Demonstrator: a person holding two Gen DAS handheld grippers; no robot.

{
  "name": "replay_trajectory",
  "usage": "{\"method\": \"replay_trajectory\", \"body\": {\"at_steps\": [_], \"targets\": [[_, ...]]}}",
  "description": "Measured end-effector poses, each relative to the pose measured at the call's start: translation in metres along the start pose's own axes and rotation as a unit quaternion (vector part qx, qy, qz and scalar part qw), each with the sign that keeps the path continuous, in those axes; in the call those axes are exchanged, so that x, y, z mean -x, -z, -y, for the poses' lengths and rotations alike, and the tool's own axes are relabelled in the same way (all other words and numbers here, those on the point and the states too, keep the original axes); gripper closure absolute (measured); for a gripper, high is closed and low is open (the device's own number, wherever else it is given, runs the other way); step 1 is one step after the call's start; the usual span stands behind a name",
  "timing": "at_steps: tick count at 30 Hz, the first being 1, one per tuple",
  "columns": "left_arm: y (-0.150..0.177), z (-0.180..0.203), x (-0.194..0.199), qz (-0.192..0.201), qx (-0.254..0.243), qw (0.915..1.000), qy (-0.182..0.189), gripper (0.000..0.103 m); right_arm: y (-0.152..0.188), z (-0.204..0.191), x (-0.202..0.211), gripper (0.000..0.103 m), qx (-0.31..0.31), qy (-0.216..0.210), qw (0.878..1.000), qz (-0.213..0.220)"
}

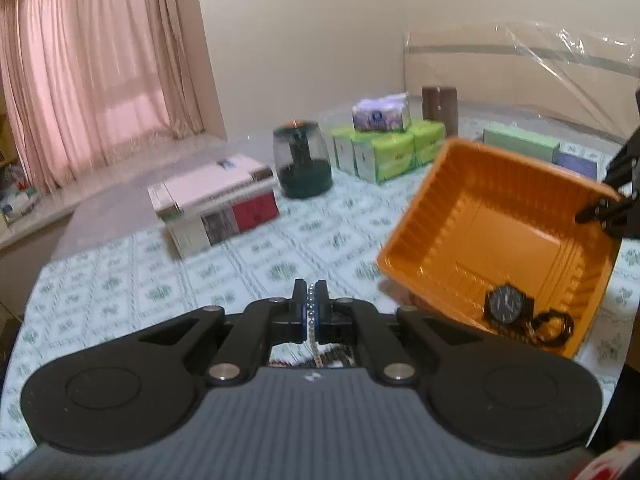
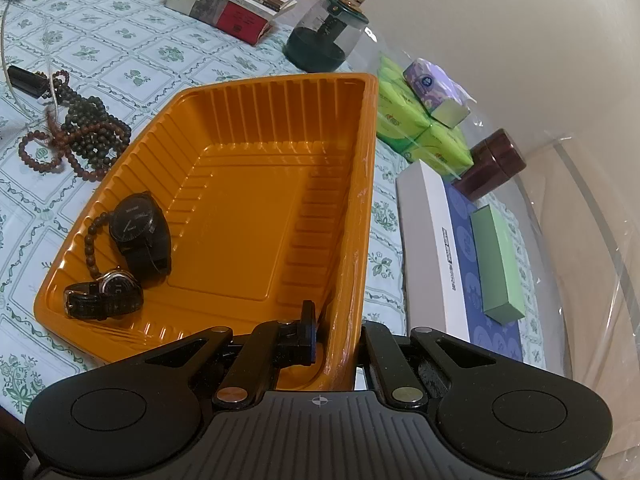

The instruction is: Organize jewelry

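My left gripper (image 1: 310, 300) is shut on a silver bead chain (image 1: 310, 320) that hangs down between its jaws, above the tablecloth. My right gripper (image 2: 334, 320) is shut on the near rim of an orange plastic tray (image 2: 240, 208) and holds it tilted; the tray also shows in the left wrist view (image 1: 500, 220) to the right of my left gripper. In the tray lie a black watch (image 2: 136, 224), a second watch with a dark strap (image 2: 108, 292) and a small bead bracelet (image 2: 90, 240). A pile of dark wooden bead strings (image 2: 80, 132) lies on the cloth left of the tray.
On the green-patterned tablecloth (image 1: 260, 256) stand a stack of books (image 1: 216, 204), a dark glass jar (image 1: 302, 164), green tissue packs (image 1: 384, 148), a brown canister (image 1: 439, 106), a green box (image 2: 496, 264) and a white-blue box (image 2: 440, 256). A small black object (image 2: 24, 80) lies at the left.
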State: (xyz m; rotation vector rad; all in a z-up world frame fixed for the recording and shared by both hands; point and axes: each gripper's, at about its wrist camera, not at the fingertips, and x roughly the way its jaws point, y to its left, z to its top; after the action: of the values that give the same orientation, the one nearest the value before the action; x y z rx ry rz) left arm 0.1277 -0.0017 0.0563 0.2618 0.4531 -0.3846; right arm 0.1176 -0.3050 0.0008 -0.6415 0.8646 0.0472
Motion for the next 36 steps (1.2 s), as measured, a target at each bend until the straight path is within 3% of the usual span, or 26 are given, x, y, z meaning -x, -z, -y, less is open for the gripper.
{"method": "replay_trajectory", "body": {"at_steps": [16, 23, 30, 33, 36], "targets": [[-0.049, -0.016, 0.027, 0.057, -0.006, 0.9983, -0.001, 0.101, -0.001, 0.000, 0.001, 0.098, 0.002, 0.001, 1.000, 0.002], [-0.023, 0.008, 0.028, 0.009, -0.014, 0.9982, 0.058, 0.101, -0.002, -0.001, 0.000, 0.098, 0.002, 0.002, 1.000, 0.002], [0.030, 0.047, 0.014, -0.072, -0.022, 0.9894, 0.125, 0.100, -0.002, 0.000, 0.000, 0.098, 0.003, 0.002, 1.000, 0.004], [0.047, 0.056, 0.008, -0.103, -0.023, 0.9831, 0.150, 0.094, -0.002, 0.000, 0.000, 0.098, 0.002, 0.002, 1.000, 0.004], [0.059, 0.055, 0.001, -0.109, -0.018, 0.9835, 0.143, 0.080, -0.002, 0.000, 0.000, 0.098, 0.002, 0.002, 1.000, 0.004]]}}
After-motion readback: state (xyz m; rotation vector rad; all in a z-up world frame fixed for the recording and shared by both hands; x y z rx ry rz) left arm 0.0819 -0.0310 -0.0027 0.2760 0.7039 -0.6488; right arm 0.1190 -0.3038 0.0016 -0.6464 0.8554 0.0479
